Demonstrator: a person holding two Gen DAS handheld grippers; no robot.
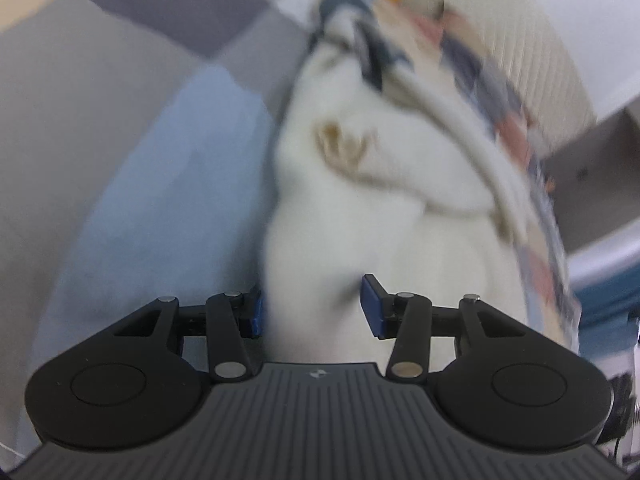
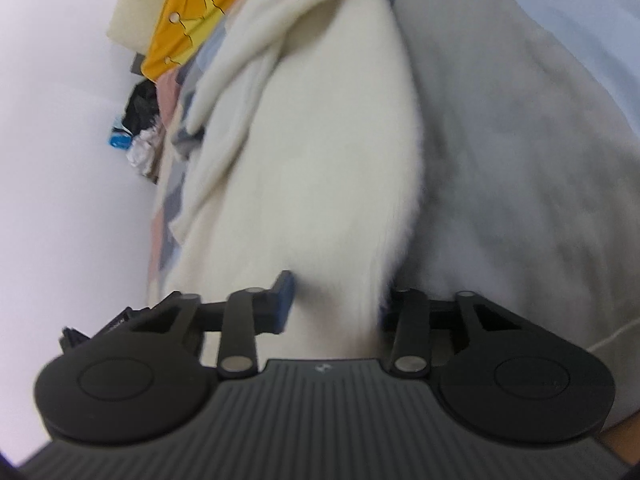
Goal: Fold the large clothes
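Note:
A large fluffy white garment (image 1: pixel 360 184) lies bunched on a bed, stretching away from both grippers; it also fills the middle of the right wrist view (image 2: pixel 320 152). My left gripper (image 1: pixel 316 312) is open, its blue pads (image 1: pixel 370 308) wide apart with the garment's near end between them. My right gripper (image 2: pixel 336 300) is open too, its blue pads (image 2: pixel 282 300) on either side of the garment's near edge. Both views are blurred by motion.
The bed has a patchwork cover of grey, light blue and pink (image 1: pixel 168 184), seen as pale grey in the right wrist view (image 2: pixel 520 160). A yellow cushion (image 2: pixel 192 20) and a cream pillow (image 1: pixel 520 52) lie at the far end. A white wall (image 2: pixel 60 160) runs along one side.

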